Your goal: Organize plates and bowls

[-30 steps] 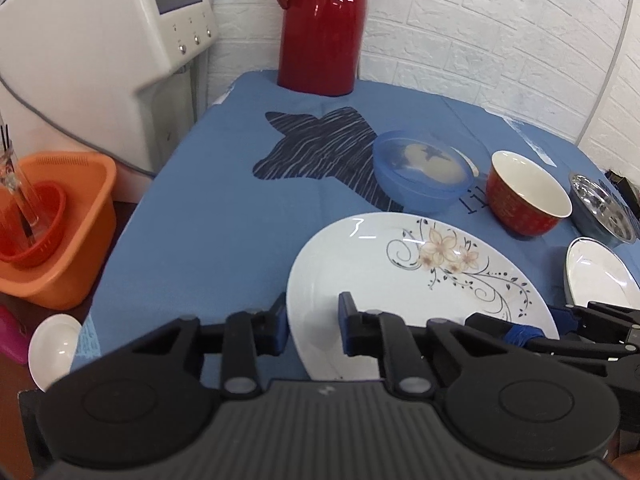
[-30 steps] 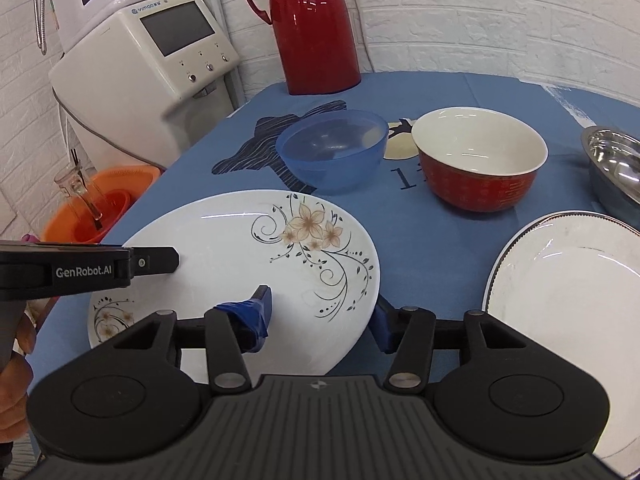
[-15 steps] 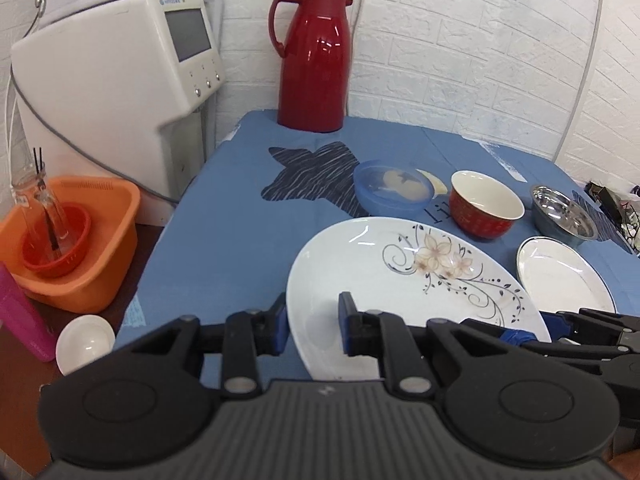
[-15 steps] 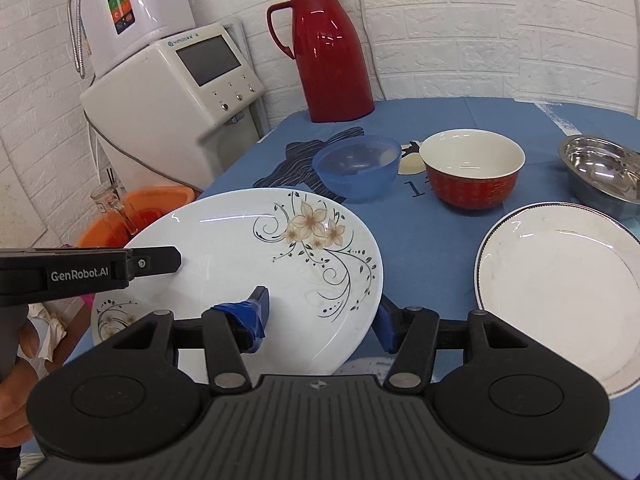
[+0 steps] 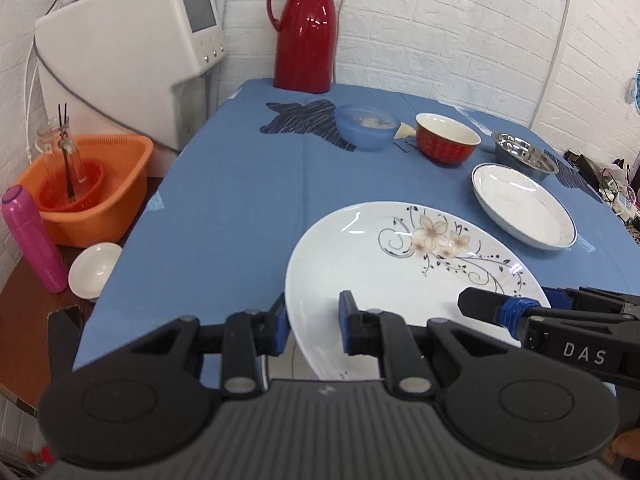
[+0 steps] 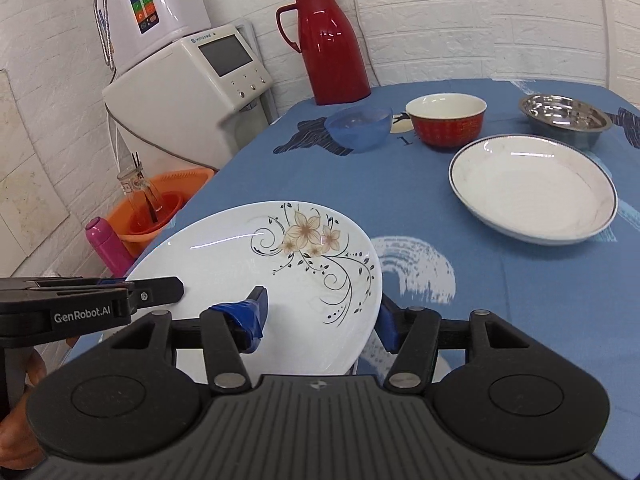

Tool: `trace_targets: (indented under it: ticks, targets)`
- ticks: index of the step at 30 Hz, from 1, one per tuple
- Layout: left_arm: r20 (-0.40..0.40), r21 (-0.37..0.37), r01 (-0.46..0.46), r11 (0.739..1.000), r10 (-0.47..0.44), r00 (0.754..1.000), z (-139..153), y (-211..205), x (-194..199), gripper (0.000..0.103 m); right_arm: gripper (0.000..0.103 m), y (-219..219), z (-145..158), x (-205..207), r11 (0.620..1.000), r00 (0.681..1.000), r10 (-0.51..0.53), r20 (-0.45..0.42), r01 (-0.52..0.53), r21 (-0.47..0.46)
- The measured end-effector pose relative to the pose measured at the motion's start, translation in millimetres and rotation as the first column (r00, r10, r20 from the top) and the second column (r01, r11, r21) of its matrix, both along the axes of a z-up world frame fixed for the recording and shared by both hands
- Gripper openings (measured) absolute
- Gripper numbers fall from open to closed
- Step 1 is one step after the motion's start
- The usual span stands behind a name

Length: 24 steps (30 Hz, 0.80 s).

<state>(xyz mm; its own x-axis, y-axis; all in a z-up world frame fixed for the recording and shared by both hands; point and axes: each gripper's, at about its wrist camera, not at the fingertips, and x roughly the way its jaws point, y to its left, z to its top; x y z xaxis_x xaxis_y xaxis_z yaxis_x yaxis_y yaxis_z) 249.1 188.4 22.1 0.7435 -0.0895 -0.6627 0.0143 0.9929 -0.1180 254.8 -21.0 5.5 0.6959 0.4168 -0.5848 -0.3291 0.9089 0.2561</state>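
Note:
A white floral plate [image 5: 400, 264] [image 6: 280, 272] hangs tilted above the near end of the blue table [image 5: 240, 200]. My left gripper [image 5: 312, 326] is shut on its left rim, and my right gripper [image 6: 320, 320] is shut on its right rim. Each gripper shows in the other's view, the right gripper [image 5: 520, 312] and the left gripper [image 6: 160, 292]. Farther back stand a white plate with a dark rim [image 5: 520, 208] [image 6: 532, 188], a red bowl [image 5: 446, 144] [image 6: 446, 124], a blue bowl [image 5: 366, 126] [image 6: 358, 128] and a steel bowl [image 5: 524, 156] [image 6: 564, 120].
A red thermos [image 5: 306, 32] stands at the table's far edge by the brick wall. A white dispenser [image 5: 132, 52] is to the left. Lower left are an orange basin [image 5: 88, 188], a pink bottle [image 5: 34, 240] and a small white bowl [image 5: 94, 270].
Both grippers have risen and drawn back with the floral plate between them. The bowls and the other plate now look farther away and lower.

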Motion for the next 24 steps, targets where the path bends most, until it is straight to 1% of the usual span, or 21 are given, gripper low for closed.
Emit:
trace_targets:
  ticks: [2,7,10,15,16,17,18,19,20,24]
  targets:
    - [-0.013,-0.010,-0.003,1.000,0.003,1.000,-5.5,3.8,-7.5,0.013,0.042,3.7,-4.4,-6.3,1.000,1.000,0.007,0.000,-0.007,-0.012]
    - [-0.040,-0.079,0.012,0.997,-0.016,0.999,-17.3,12.7,-14.2,0.014,0.043,7.8,-8.1,-15.4,0.999,0.999,0.006,0.039,-0.004,-0.044]
    - [-0.030,-0.096,0.021,0.995,-0.024,0.999,-19.8,13.7,-17.6,0.014,0.043,4.1,-16.4,-15.2,1.000,1.000,0.002,0.009,-0.002,-0.019]
    - [-0.040,-0.139,0.039,0.990,-0.045,0.998,-19.6,20.6,-17.7,0.016,0.043,3.6,-19.4,-18.6,1.000,1.000,0.006,0.025,-0.006,-0.007]
    - [-0.048,-0.152,0.048,0.987,-0.056,0.997,-19.1,22.7,-17.8,0.028,0.043,3.2,-19.3,-17.8,1.000,1.000,0.006,0.025,-0.006,-0.003]
    - [-0.052,-0.173,0.063,0.983,-0.073,0.996,-18.7,25.3,-17.5,0.053,0.043,2.4,-19.6,-17.1,1.000,1.000,0.008,0.025,-0.008,0.003]
    - [-0.057,-0.231,0.090,0.969,-0.106,0.993,-18.0,28.9,-17.3,0.061,0.043,1.3,-20.2,-16.7,1.000,1.000,0.009,0.023,-0.009,0.011]
    - [-0.065,-0.262,0.090,0.961,-0.110,0.992,-17.0,31.3,-18.4,0.062,0.043,1.2,-20.5,-15.2,1.000,1.000,0.011,0.018,-0.011,0.014]
    - [-0.074,-0.269,0.091,0.959,-0.115,0.991,-15.7,32.1,-18.4,0.062,0.043,1.5,-21.2,-14.1,1.000,1.000,0.013,0.013,-0.014,0.014]
    - [-0.080,-0.258,0.118,0.959,-0.143,0.987,-12.4,32.5,-20.8,0.062,0.043,5.3,-25.4,-11.7,1.000,1.000,0.015,0.000,-0.015,0.013]
